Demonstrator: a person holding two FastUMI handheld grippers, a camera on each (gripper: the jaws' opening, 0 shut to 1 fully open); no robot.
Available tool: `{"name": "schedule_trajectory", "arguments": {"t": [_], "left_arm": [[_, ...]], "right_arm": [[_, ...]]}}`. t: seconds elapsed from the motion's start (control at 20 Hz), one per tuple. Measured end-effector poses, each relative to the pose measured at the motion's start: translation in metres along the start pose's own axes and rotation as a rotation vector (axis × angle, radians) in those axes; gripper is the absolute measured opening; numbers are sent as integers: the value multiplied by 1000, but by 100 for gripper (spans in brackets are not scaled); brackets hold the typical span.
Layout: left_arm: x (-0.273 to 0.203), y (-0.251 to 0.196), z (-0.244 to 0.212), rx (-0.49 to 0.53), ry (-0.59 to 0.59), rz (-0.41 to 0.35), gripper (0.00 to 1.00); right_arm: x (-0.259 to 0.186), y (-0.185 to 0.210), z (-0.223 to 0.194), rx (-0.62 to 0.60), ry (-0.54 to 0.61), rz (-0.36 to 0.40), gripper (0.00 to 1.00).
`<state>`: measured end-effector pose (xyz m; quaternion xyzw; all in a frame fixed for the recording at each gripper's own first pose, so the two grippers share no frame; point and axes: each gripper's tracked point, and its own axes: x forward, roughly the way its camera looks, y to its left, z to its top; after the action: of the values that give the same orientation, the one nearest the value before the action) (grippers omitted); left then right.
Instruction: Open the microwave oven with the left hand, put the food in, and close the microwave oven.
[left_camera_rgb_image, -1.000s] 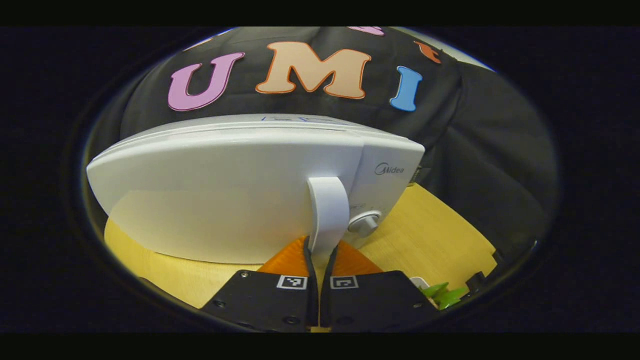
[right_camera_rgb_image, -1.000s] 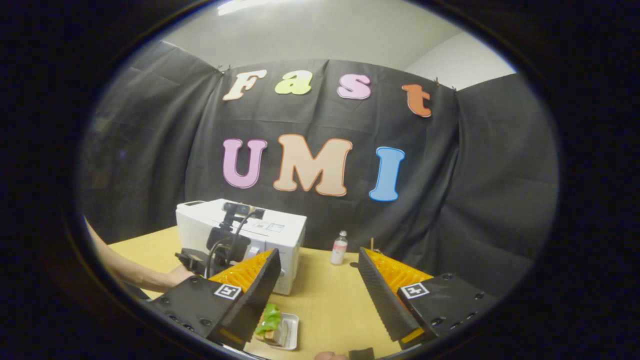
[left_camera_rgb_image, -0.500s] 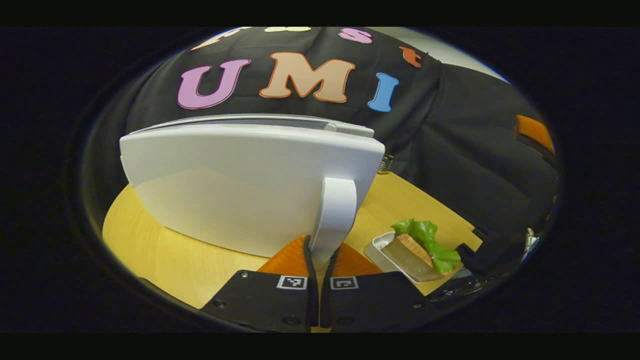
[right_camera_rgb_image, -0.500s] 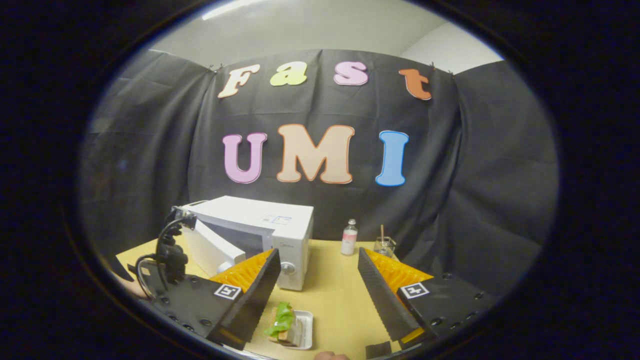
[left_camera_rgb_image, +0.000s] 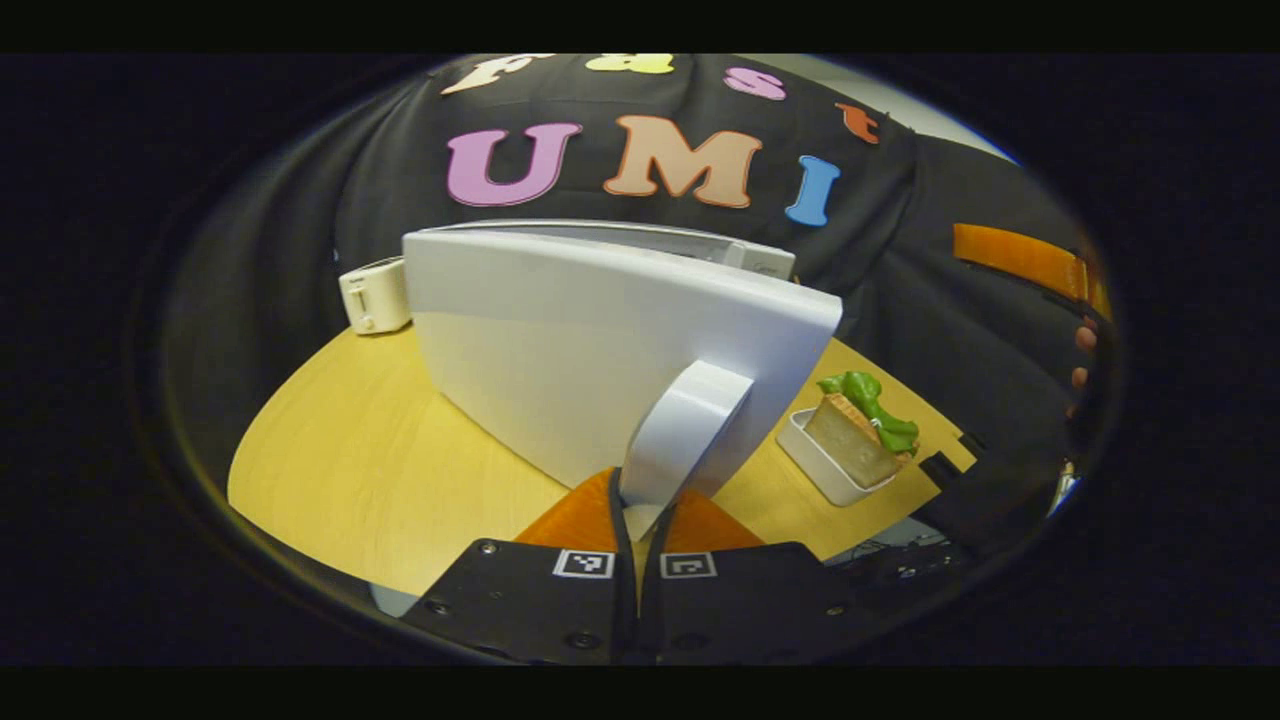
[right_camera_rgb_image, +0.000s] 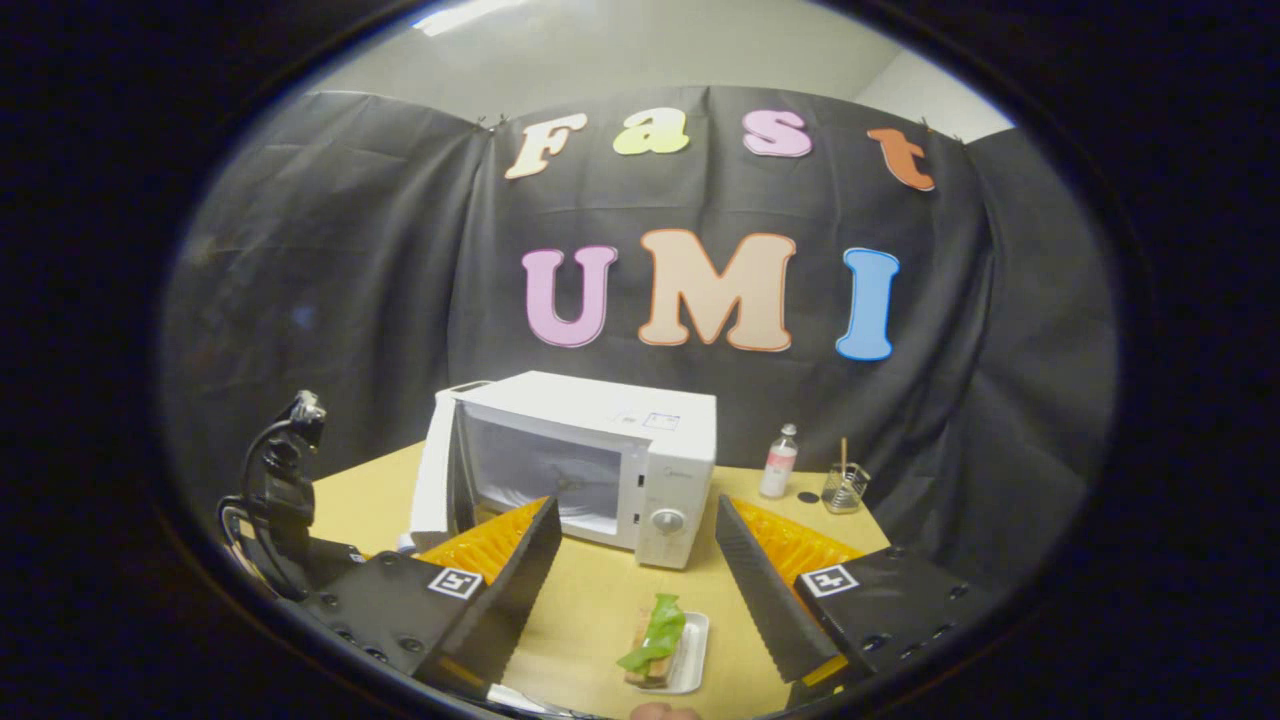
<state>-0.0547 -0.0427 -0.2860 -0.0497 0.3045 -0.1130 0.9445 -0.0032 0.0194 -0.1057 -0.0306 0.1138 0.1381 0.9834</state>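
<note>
Microwave (right_camera_rgb_image: 600, 460) door (left_camera_rgb_image: 600, 350) stands open, our left gripper (left_camera_rgb_image: 640, 520) clamped on its handle (left_camera_rgb_image: 685, 430); next, our spread right gripper (right_camera_rgb_image: 635, 590) must take the food (right_camera_rgb_image: 655, 640) lying before the microwave.

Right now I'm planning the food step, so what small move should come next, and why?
Probably bring the right gripper down onto the sandwich in its white tray. The microwave door already stands wide open with the cavity exposed, the left gripper is shut on the door handle, and the right gripper hangs open, holding nothing, just above the food.
</note>
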Motion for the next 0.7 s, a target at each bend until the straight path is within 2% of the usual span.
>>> {"name": "schedule_trajectory", "arguments": {"t": [0.05, 0.15, 0.35, 0.45, 0.55, 0.7], "left_arm": [[-5, 10, -1, -6, 0, 29, 0], [-24, 40, -10, -30, 2, 98, 3], [-57, 110, -19, -73, 6, 281, 2], [-68, 130, -21, -147, -2, 278, 2], [-70, 141, -23, -131, 1, 254, 0], [-72, 150, -22, -144, 9, 205, 5]], "right_arm": [[1, 6, -3, 1, 7, 13, 97], [3, 17, -7, -2, 20, 33, 97], [4, 27, -14, -32, 37, 53, 97], [5, 26, -23, -51, 39, 41, 97], [6, 25, -40, -69, 67, 33, 97], [5, 21, -58, -74, 99, 17, 98]]}}
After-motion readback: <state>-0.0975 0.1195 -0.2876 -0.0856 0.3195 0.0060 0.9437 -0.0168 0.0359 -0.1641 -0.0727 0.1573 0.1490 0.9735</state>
